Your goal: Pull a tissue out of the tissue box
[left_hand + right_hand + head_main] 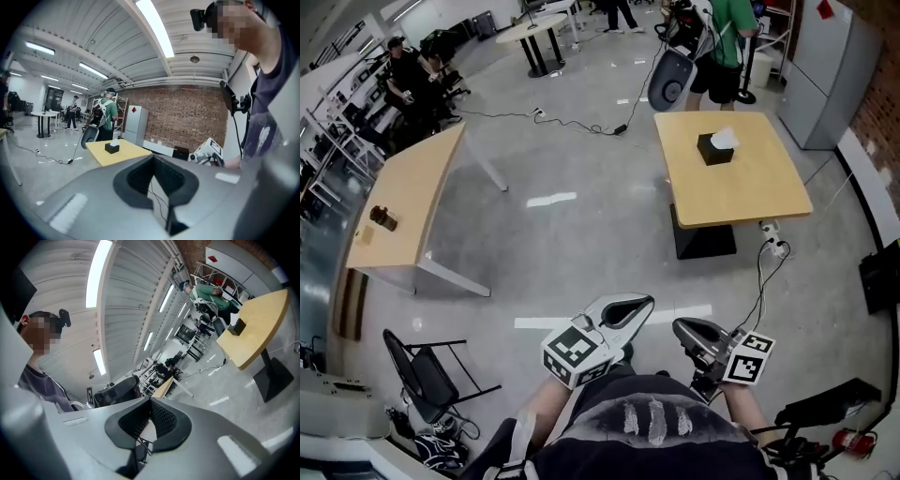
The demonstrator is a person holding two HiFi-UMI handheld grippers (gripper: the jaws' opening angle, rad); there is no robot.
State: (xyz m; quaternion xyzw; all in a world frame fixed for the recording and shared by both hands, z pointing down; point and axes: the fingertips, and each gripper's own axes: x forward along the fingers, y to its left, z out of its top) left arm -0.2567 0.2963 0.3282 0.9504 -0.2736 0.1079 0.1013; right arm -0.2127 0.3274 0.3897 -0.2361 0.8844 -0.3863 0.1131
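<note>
Dark object [382,218] on left table [412,187] too small to identify; tissue box [714,148] distant, tiny.

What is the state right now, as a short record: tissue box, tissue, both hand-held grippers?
tissue box: black, on the square table, far ahead across the floor
tissue: white, sticking up from the box, not yet pulled
left hand-held gripper: shut, empty, close to the person's body
right hand-held gripper: shut, empty, close to the person's body

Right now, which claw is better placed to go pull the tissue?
Probably the right claw: the tissue box sits far ahead on the table, almost straight in front of it. The left claw is further to the side. Both are shut and empty.
</note>
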